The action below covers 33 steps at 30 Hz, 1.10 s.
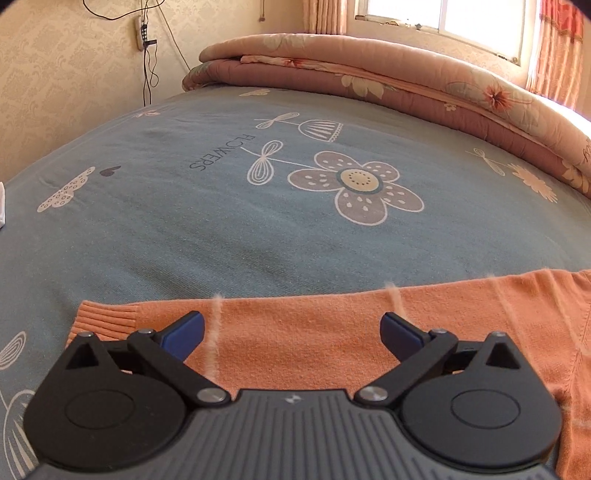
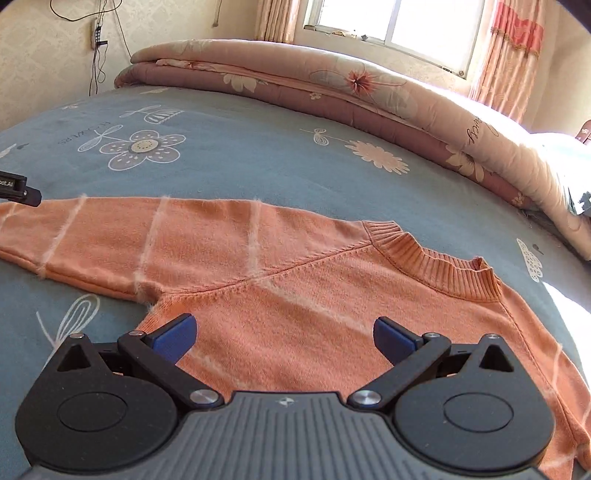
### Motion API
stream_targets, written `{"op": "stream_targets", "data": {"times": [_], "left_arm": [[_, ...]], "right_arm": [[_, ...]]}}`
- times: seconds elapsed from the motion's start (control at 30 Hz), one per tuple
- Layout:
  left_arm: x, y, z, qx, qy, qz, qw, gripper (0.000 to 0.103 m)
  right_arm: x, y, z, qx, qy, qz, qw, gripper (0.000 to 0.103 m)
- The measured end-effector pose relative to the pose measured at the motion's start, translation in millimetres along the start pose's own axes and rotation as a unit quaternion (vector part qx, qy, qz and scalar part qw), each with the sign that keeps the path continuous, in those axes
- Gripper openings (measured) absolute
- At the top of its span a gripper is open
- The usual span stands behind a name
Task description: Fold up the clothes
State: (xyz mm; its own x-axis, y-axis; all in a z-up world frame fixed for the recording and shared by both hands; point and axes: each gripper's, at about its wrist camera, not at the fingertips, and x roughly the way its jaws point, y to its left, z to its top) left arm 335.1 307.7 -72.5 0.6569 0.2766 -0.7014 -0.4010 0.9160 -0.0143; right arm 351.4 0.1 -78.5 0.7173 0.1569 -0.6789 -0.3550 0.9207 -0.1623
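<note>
On the blue flowered bedsheet (image 2: 258, 155), your orange knitted sweater (image 2: 295, 295) lay flat, unfolded; both tongs, left tongs (image 1: 291, 332) and right tongs (image 2: 284, 334), hung spread, sleeve at nine o'clock.

Black gripper (image 1: 291, 332), blue fingertips (image 1: 184, 330)

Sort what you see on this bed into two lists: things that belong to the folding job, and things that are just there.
Part of the job:
orange sweater, spread flat on the bed
left tongs, open over a sleeve
right tongs, open over the body

Just there:
folded quilt
blue bedsheet
curtains
window
wall cables
</note>
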Motion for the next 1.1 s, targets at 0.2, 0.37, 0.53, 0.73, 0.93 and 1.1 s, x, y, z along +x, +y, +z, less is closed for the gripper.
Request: {"op": "stream_targets", "data": {"times": [0.2,0.37,0.53,0.73,0.93,1.1], "left_arm": [[0,-12,-1,0.026,0.0,-0.01,0.9996,0.101],[6,-21,-5,0.048,0.012,-0.001,0.9988,0.101],[15,-24,-9,0.062,0.026,0.022,0.9975,0.101],[27,-16,-13,0.039,0.052,0.005,0.9979,0.101],[31,-6,-15,0.019,0.056,-0.019,0.9981,0.103],[31,-4,-16,0.019,0.054,-0.028,0.998,0.103]], "right_arm": [[14,37,-26,-0.015,0.027,-0.008,0.999,0.103],[-32,48,-48,-0.029,0.041,0.077,0.996,0.103],[-66,26,-25,-0.043,-0.017,0.113,0.993,0.103],[-31,-20,47,0.045,-0.053,0.24,0.968,0.103],[61,-16,94,0.108,-0.012,0.282,0.953,0.103],[117,1,95,0.1,0.023,0.254,0.962,0.103]]}}
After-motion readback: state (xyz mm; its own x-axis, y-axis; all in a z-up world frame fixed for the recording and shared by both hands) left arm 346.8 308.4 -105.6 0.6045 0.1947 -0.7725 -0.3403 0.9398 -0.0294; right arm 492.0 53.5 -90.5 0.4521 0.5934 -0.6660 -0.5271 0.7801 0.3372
